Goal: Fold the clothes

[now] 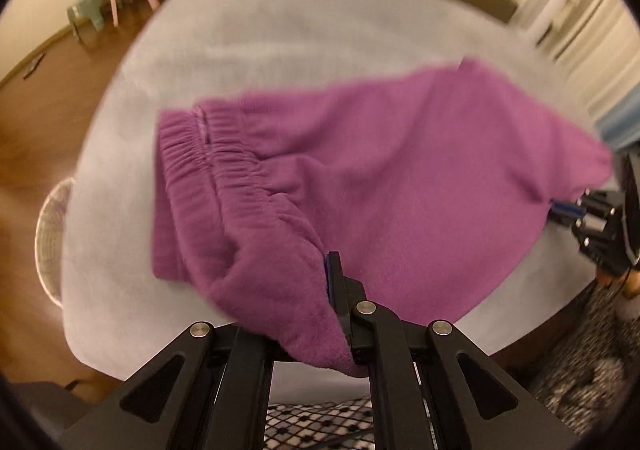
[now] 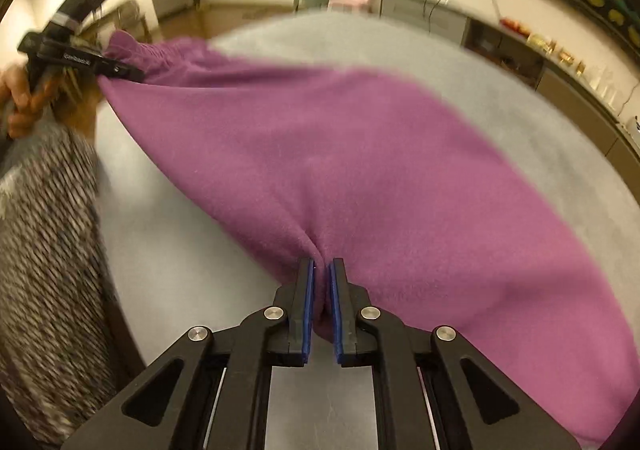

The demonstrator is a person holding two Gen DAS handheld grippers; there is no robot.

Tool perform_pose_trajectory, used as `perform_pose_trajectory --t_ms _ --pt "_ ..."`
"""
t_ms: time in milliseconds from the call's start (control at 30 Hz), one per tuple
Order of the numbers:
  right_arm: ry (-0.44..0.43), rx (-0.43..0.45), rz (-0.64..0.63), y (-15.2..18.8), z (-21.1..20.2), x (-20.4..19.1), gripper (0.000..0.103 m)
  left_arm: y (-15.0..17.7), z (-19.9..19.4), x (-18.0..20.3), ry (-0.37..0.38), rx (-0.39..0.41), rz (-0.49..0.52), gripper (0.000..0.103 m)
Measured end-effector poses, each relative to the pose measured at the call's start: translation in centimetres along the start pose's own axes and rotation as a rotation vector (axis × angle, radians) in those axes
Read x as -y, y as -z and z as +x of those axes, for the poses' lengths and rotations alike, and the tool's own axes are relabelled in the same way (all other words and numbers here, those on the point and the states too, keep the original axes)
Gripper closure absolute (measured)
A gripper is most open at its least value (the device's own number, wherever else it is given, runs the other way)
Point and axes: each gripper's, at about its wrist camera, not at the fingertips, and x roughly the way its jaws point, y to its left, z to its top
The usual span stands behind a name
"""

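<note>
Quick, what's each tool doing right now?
Left tool: shut on the purple pants.
Right tool: shut on the purple pants.

The purple garment (image 2: pixel 320 170) is soft, matt fleece with a fuzzy nap and a ribbed elastic waistband (image 1: pixel 208 146). The tabletop (image 1: pixel 280 42) wears a pale grey, matt, finely textured cloth cover. Both tongs, left (image 1: pixel 336 290) and right (image 2: pixel 322 290), are matt black plastic with shiny metal rivets and blue rubbery pads (image 2: pixel 307 306). At ten o'clock, the floor (image 1: pixel 52 98) looks like glossy wood.
</note>
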Motion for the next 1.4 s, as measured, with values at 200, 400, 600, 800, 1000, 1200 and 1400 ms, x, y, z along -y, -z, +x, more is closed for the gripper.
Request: perform_pose_trajectory --t_ms 200,400,600,800,1000,1200,1400 --pt "-0.031 0.011 0.003 -0.7 -1.1 0.0 0.092 0.3 -0.9 -0.7 0.011 -0.005 -0.016 0.070" --pt "-0.100 0.039 0.013 0.2 -4.9 1.5 0.063 2.5 -6.3 -5.2 0.084 0.157 -0.135 0.042" --pt "-0.015 0.092 0.101 -2.2 -7.3 5.6 0.056 -2.1 -2.5 -6.2 0.106 0.141 -0.181 0.038" --pt "0.112 -0.011 0.179 -1.0 -5.6 11.3 0.056 -4.8 3.9 -4.7 -0.039 0.049 -0.153 0.042" --pt "0.090 -0.044 0.237 1.6 -3.3 13.8 0.053 -5.5 2.3 -4.2 -0.046 0.108 -0.109 0.094" --pt "0.050 -0.010 0.243 1.8 -3.8 14.1 0.049 -7.1 1.0 -5.9 -0.024 0.108 -0.156 0.090" --pt "0.052 -0.004 0.228 2.4 -3.5 13.7 0.041 -4.9 2.9 -6.2 0.003 0.041 -0.191 0.043"
